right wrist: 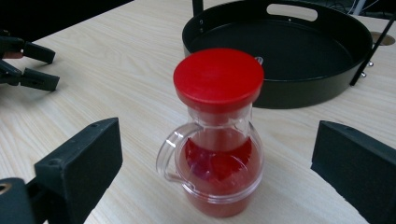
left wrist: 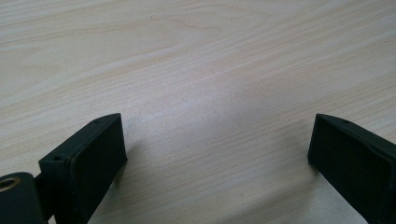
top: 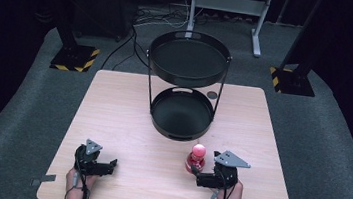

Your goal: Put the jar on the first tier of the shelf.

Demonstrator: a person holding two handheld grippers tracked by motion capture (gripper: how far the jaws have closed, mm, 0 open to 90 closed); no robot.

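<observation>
**Red-lidded jug framed by spread right jaws**

While both grippers are held low near the person's edge, the pale rectangular wooden table [top: 111,122] is seen stretching ahead of them. Beyond the right gripper [top: 195,171], a black round two-tier metal tray stand [top: 188,63] is set on the tabletop, its lower tray [right wrist: 280,93] lying just behind the jug in the right gripper view. Off to that gripper's far side, the left gripper [top: 113,163] is held well apart, resting close to the wood.

Between the right gripper's jaws, which are spread wide, a small clear plastic jug with a round red lid and red contents [right wrist: 217,140] is found standing upright. No contact between jaws and jug is seen; a gap is left on each side. The jug's clear handle is turned toward the jaw at the left of the right gripper view.

The left gripper's jaws are likewise spread wide, and bare wood grain is seen between them.
</observation>
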